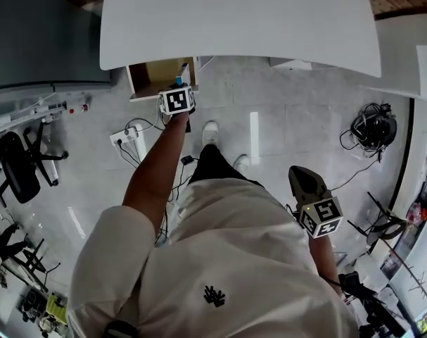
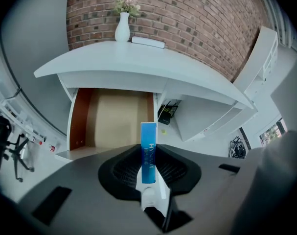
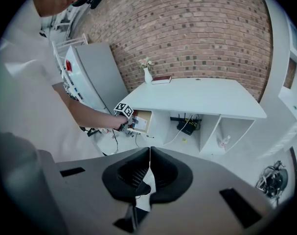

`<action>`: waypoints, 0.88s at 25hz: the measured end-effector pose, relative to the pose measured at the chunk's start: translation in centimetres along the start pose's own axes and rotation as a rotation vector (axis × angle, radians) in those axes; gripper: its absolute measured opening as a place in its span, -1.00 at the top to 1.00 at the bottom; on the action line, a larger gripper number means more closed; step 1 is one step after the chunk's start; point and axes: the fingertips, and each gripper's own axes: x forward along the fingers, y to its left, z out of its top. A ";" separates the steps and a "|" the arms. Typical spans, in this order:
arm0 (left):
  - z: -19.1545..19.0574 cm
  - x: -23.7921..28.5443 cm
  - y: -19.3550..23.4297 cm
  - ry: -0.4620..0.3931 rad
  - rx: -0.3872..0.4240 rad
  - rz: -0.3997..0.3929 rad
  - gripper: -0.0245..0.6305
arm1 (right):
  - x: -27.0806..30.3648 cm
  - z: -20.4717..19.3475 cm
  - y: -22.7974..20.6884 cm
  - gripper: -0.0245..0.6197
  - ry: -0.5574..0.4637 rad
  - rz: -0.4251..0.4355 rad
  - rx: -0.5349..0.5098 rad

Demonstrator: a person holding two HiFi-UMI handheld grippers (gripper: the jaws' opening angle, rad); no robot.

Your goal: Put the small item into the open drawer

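White T-shirt point(image 1: 234, 248), small black emblem point(image 1: 214, 296); black trousers point(image 1: 212, 166); white shoes point(image 1: 210, 132).

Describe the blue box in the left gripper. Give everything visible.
The blue box is a slim, narrow carton, cardboard by its look, bright blue with pale lettering running along its length. It stands upright, clamped between the fingers of the left gripper, with its top end sticking out past them. It is held at the mouth of the open drawer, whose inside looks like brown wood, and is not lying in it. Only the fingers touch it.
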 end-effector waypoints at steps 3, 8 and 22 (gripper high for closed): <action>0.4 2.2 0.2 0.018 -0.006 0.013 0.63 | 0.6 -0.2 -0.4 0.83 0.024 -0.007 0.016; -0.3 5.9 -0.1 0.054 -0.019 0.012 0.63 | 1.4 -0.3 -1.0 0.83 0.055 -0.014 0.033; -1.0 10.8 -0.7 0.132 0.013 0.039 0.63 | 2.6 -0.5 -2.2 0.83 0.107 -0.025 0.065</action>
